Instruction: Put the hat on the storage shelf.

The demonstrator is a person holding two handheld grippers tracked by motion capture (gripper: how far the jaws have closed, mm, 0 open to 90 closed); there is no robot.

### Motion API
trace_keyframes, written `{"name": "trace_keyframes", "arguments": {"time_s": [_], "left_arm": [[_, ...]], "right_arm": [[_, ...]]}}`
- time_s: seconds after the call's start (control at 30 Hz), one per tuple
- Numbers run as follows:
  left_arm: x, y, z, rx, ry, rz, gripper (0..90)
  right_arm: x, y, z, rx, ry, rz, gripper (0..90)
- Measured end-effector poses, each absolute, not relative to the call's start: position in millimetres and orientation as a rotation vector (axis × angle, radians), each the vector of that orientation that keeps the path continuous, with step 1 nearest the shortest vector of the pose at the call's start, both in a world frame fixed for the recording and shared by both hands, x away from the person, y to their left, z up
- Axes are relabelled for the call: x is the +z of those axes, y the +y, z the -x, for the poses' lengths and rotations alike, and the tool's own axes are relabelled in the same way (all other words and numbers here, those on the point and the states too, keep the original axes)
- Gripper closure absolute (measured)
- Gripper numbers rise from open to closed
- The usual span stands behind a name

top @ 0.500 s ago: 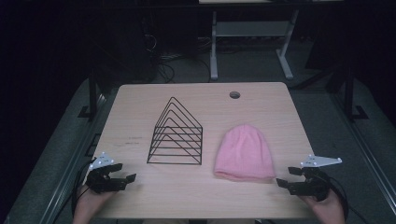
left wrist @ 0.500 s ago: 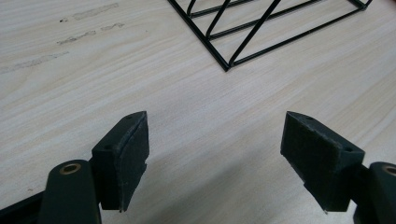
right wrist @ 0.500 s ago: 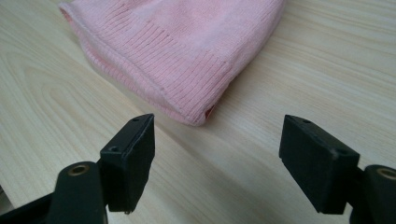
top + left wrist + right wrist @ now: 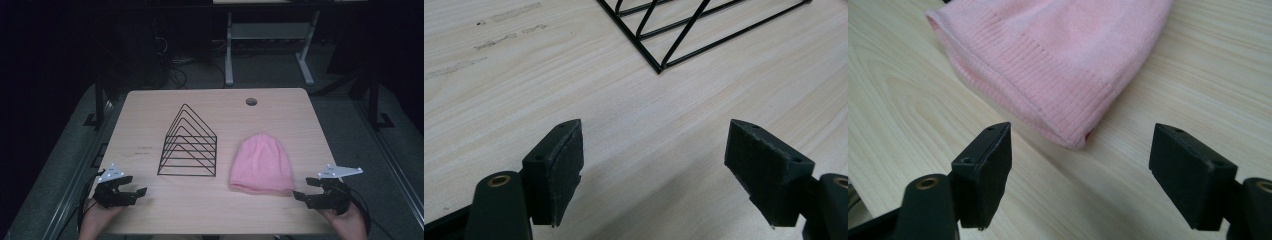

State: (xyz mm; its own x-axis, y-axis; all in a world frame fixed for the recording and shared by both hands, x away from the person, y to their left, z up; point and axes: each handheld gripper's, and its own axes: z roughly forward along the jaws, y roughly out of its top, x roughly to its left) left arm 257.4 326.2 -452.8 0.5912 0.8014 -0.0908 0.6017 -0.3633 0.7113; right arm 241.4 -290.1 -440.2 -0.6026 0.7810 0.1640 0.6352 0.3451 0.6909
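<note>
Pink beanie lies flat on bench, just right of black wire rack. Right tool wide, empty, jaws near beanie's ribbed brim corner. Left tool wide, empty, near rack's front corner.

A pink knit beanie lies flat near the counter's front right edge, ribbed brim frontward; a black wire rack stands upright just left of it.
</note>
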Motion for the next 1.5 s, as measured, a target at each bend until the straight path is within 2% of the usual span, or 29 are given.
{"name": "trace_keyframes", "arguments": {"time_s": [0.73, 1.5], "left_arm": [[-453, 327, -260, 0.373, 1.118, -2.089, 23.7], [-454, 322, -263, 0.363, 1.108, -2.105, 23.7]], "right_arm": [[-417, -264, -268, 1.052, 2.505, -1.218, 22.2], [-394, -257, -319, 1.045, 2.588, -1.207, 22.8]]}}
